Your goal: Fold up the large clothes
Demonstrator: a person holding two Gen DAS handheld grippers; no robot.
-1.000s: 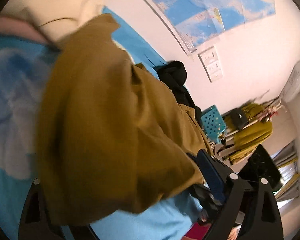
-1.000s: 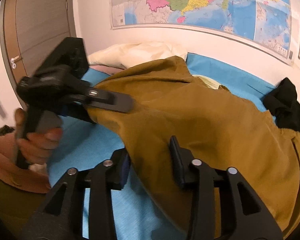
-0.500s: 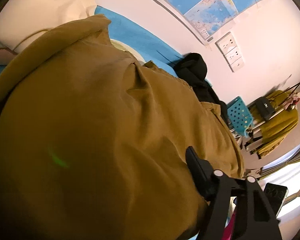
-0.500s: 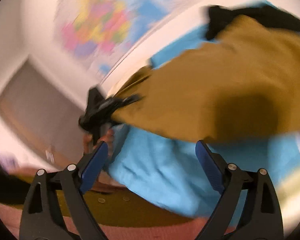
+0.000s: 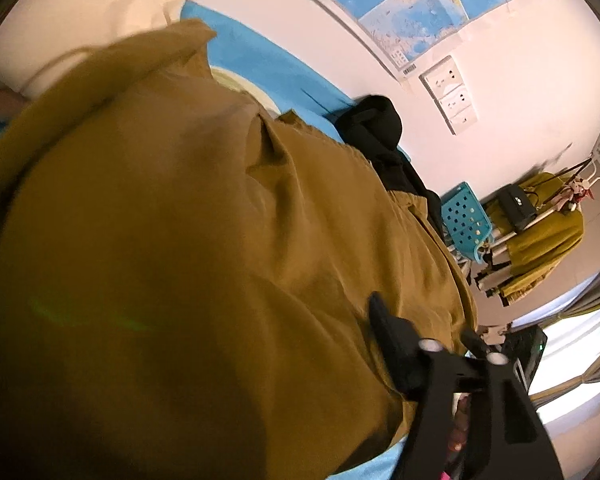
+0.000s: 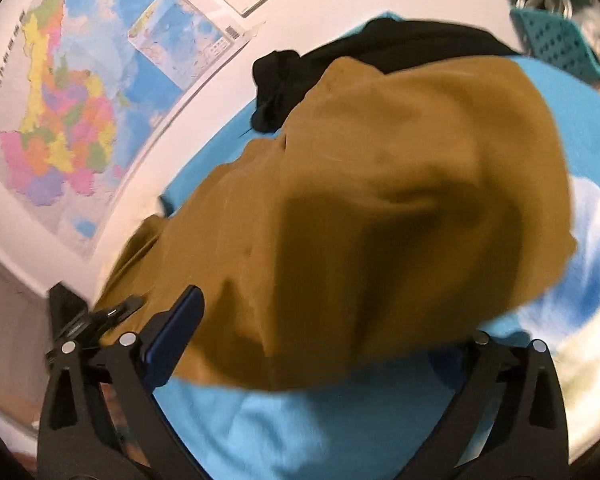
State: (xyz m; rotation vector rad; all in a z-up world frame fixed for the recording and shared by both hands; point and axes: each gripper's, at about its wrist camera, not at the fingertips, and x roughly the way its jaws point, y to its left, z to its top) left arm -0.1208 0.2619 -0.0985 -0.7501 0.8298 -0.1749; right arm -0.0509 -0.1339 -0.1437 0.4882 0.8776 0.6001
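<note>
A large mustard-brown garment [image 5: 188,248] lies bunched on the blue bed and fills most of the left wrist view; it also shows in the right wrist view [image 6: 380,208]. The cloth drapes over my left gripper [image 5: 284,364] and hides its left finger; only the right finger [image 5: 392,344] shows, so its grip is unclear. In the right wrist view the left gripper [image 6: 112,312] sits at the garment's left edge. My right gripper [image 6: 332,340] is open, its fingers [image 6: 176,328] spread wide at the garment's near edge, holding nothing.
The blue cloud-print bedsheet [image 6: 300,424] lies under the garment. A black garment [image 5: 380,136] lies by the wall. A cream pillow [image 5: 80,12] is at the head. A teal basket [image 5: 466,220] and a clothes rack [image 5: 540,232] stand beyond the bed. A map [image 6: 80,88] hangs above.
My right gripper has let go of the garment, opened wide and swung round to the garment's other side. The left gripper moved in under the cloth, which now covers it.
</note>
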